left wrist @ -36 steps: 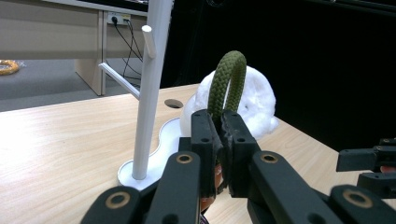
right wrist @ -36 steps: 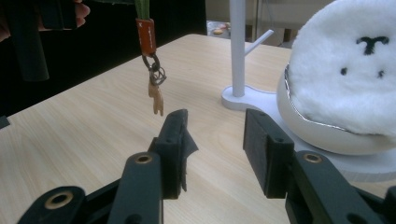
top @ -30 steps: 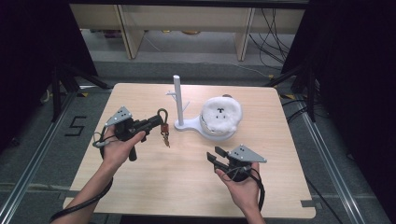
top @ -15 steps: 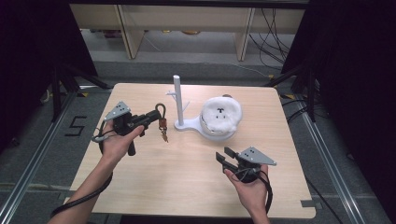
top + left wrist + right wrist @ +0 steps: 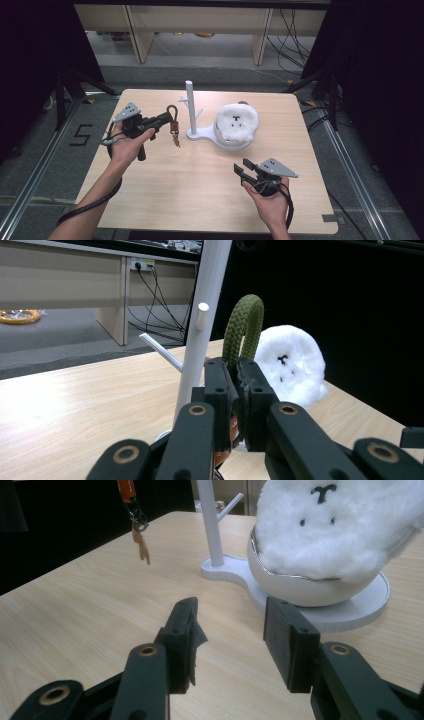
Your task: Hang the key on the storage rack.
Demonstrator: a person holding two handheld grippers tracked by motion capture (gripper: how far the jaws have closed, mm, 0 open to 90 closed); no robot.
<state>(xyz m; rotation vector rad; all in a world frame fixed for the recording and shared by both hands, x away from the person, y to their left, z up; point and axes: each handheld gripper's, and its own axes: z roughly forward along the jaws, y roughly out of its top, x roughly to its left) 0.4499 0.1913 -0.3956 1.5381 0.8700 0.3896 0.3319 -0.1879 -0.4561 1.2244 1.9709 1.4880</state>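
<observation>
High view: left gripper (image 5: 167,119) clamped on keychain (image 5: 173,126), held above table (image 5: 165,200) just left of white stand (image 5: 190,107); right gripper (image 5: 243,169) apart, nothing between jaws, near plush (image 5: 236,123).
Left gripper view: jaws pinch the keychain's green loop (image 5: 243,325), stand post just behind.
Right gripper view: jaws apart, keychain hanging far upper left.

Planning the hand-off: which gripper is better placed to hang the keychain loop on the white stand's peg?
Left. The left gripper is shut on the green rope loop, close beside the white stand. The right gripper is open, empty and nearer the table's front edge.
</observation>
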